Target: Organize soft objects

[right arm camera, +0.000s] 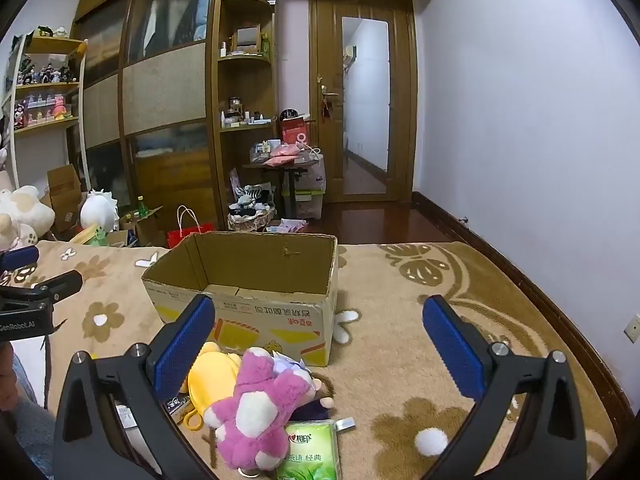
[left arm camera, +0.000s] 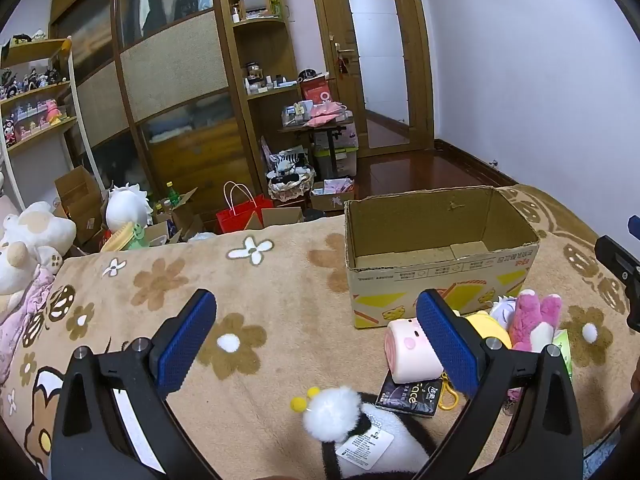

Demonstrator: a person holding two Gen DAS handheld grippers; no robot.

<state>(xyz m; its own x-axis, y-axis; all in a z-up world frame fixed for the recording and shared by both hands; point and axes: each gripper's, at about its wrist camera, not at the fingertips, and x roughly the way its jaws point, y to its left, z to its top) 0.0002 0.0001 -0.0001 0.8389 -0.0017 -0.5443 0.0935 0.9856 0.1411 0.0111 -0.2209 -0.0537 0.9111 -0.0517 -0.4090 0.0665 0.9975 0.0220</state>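
Observation:
An open cardboard box (left arm camera: pixel 436 272) stands empty on the flowered blanket; it also shows in the right wrist view (right arm camera: pixel 256 312). In front of it lie soft toys: a pink pig roll (left arm camera: pixel 408 354), a yellow plush (left arm camera: pixel 486 326), a pink-and-white plush (left arm camera: pixel 532 318) (right arm camera: pixel 256 404), and a white pompom bee toy with a tag (left arm camera: pixel 338 412). My left gripper (left arm camera: pixel 316 334) is open above the bee toy. My right gripper (right arm camera: pixel 318 344) is open above the pink plush. Both are empty.
A black tissue pack (left arm camera: pixel 408 396) and a green tissue pack (right arm camera: pixel 308 452) lie among the toys. Plush toys (left arm camera: pixel 28 248) sit at the blanket's left edge. Beyond the bed are boxes, a red bag (left arm camera: pixel 240 214), shelves and a door.

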